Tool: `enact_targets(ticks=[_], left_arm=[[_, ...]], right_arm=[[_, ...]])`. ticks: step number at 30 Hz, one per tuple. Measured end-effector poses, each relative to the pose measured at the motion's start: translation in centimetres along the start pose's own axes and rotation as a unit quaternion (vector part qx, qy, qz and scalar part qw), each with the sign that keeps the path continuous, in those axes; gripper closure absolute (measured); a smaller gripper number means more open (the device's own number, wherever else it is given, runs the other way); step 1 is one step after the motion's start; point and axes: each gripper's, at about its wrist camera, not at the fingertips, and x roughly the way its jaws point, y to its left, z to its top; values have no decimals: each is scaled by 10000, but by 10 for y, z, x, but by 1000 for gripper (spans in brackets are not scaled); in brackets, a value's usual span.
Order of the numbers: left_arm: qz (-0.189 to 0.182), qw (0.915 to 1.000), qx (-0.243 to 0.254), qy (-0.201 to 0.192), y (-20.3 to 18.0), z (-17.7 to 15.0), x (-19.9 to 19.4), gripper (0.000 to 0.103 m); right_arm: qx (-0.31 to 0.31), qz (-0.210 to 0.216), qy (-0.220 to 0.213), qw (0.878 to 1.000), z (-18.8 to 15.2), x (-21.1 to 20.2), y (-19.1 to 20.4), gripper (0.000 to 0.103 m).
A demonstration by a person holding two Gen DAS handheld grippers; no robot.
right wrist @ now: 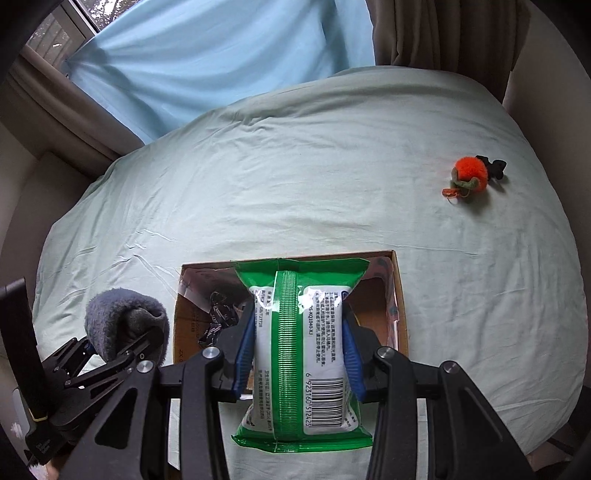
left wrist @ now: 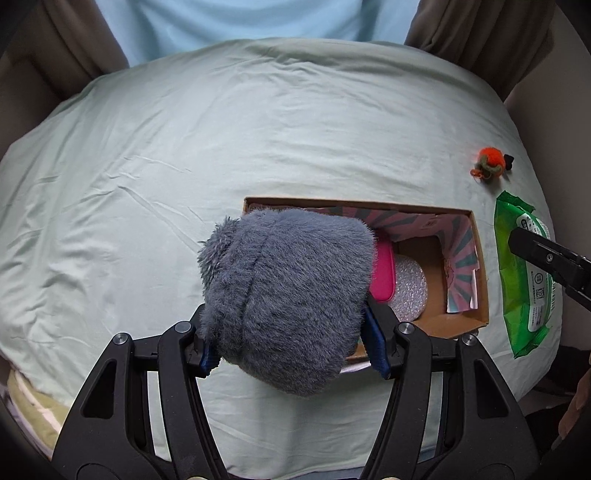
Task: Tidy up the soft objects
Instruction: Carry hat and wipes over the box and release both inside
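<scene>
My left gripper (left wrist: 293, 347) is shut on a grey fluffy hat (left wrist: 288, 295) and holds it over the left end of an open cardboard box (left wrist: 480, 258) on the bed. The hat also shows in the right wrist view (right wrist: 122, 317). My right gripper (right wrist: 299, 354) is shut on a green and white pack of wet wipes (right wrist: 301, 350), held above the same box (right wrist: 400, 295). In the left wrist view the pack (left wrist: 524, 269) is to the right of the box. A small orange plush toy (right wrist: 471, 173) lies on the sheet at the far right.
The box holds a pink item (left wrist: 384, 273) and a silvery round item (left wrist: 410, 291). The pale green bedsheet (left wrist: 221, 147) covers the bed. Light blue curtain (right wrist: 221, 55) and brown curtains (left wrist: 480, 29) hang behind the bed.
</scene>
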Motion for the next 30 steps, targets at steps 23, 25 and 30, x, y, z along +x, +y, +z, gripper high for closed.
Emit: enact_targets(ticks=[23,25,30], left_arm=[[-36,9943,887,589,-23,27,77,0],[-31,9945,846,615,-20,26,78,0],[-34,9951,765,629,-17,25,75,0]], right_arm=[[476,-393,1226,9905,16,123,-28,0],[379,-422,1200,9912,15,124,-28,0],[321,-386,1045,9933,10,122,-27,0]])
